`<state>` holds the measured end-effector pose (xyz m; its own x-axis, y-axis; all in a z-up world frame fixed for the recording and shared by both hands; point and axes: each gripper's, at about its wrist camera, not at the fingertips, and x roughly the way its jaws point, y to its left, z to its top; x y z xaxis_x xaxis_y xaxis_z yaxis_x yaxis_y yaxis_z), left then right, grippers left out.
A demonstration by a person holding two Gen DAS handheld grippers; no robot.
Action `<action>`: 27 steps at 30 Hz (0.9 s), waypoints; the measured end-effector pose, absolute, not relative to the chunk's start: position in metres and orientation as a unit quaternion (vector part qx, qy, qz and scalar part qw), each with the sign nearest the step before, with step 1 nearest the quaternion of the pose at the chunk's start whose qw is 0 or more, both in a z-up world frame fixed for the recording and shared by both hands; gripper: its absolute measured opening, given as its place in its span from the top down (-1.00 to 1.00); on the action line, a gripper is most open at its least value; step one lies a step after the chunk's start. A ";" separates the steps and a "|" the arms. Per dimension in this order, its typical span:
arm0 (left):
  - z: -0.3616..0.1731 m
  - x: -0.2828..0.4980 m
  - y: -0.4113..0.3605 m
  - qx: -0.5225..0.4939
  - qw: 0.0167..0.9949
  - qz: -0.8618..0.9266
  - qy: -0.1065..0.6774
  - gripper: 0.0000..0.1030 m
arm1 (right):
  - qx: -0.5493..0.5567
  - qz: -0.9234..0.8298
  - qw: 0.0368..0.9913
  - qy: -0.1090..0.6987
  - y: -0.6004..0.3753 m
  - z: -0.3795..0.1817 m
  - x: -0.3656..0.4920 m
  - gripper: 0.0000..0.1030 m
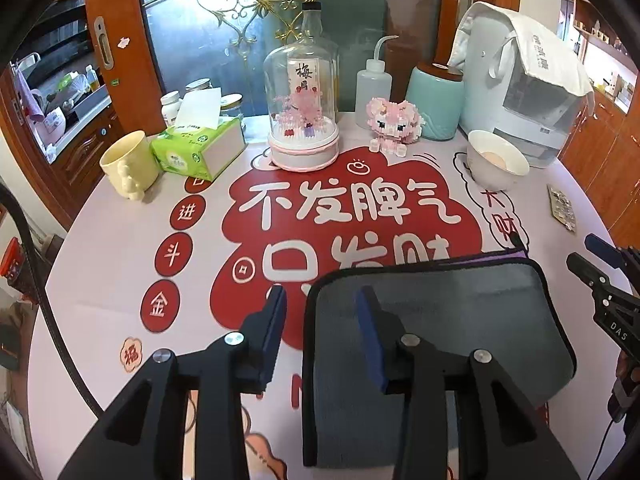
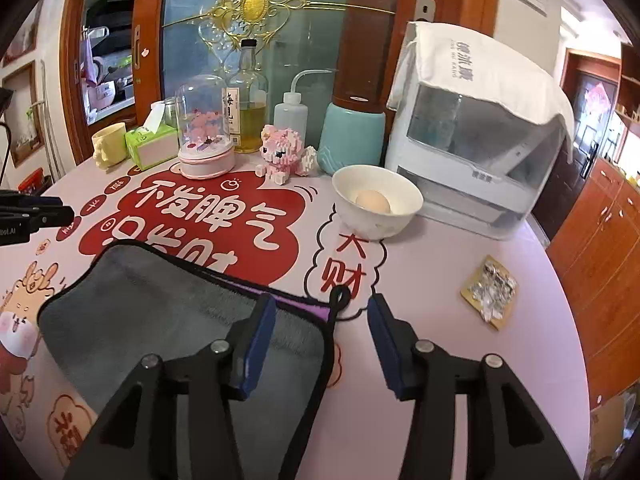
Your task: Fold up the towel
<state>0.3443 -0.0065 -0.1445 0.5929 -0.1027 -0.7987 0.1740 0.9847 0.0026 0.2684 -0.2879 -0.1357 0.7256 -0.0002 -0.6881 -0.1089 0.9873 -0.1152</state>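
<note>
A grey towel (image 1: 460, 320) with black trim lies folded flat on the table, a purple layer showing at its far edge; it also shows in the right wrist view (image 2: 160, 312). Its black hanging loop (image 2: 340, 296) sticks out at the far right corner. My left gripper (image 1: 320, 300) is open and empty, straddling the towel's left edge. My right gripper (image 2: 322, 312) is open and empty, straddling the towel's right edge near the loop. The right gripper also shows at the right of the left wrist view (image 1: 600, 268).
A white bowl (image 2: 376, 200) holding an egg stands behind the towel. A foil packet (image 2: 490, 292) lies to the right. At the back stand a yellow mug (image 1: 128, 164), tissue box (image 1: 200, 148), glass dome (image 1: 302, 120), pink block figure (image 1: 394, 124), teal canister (image 1: 434, 100) and covered appliance (image 2: 480, 140).
</note>
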 end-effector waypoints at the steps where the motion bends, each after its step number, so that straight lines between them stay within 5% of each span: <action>1: -0.143 0.340 -0.005 0.038 0.891 -0.078 0.446 0.20 | -0.072 0.026 0.926 0.371 -0.288 -0.134 0.265 0.00; 3: -0.138 0.329 -0.003 0.037 0.892 -0.077 0.444 0.01 | -0.065 0.020 0.925 0.375 -0.286 -0.131 0.254 -0.06; 7: -0.125 0.299 0.006 0.035 0.895 -0.076 0.439 0.01 | -0.057 0.011 0.924 0.379 -0.281 -0.123 0.224 -0.27; 14: -0.101 0.240 0.025 0.036 0.897 -0.081 0.433 -0.19 | -0.031 -0.026 0.921 0.386 -0.267 -0.106 0.163 -0.35; 18: -0.088 0.203 0.039 0.029 0.900 -0.078 0.427 -0.20 | -0.019 -0.044 0.914 0.402 -0.256 -0.101 0.130 -0.37; 27: -0.081 0.124 0.064 0.039 0.895 -0.075 0.439 -0.23 | 0.028 -0.054 0.901 0.430 -0.225 -0.098 0.049 -0.77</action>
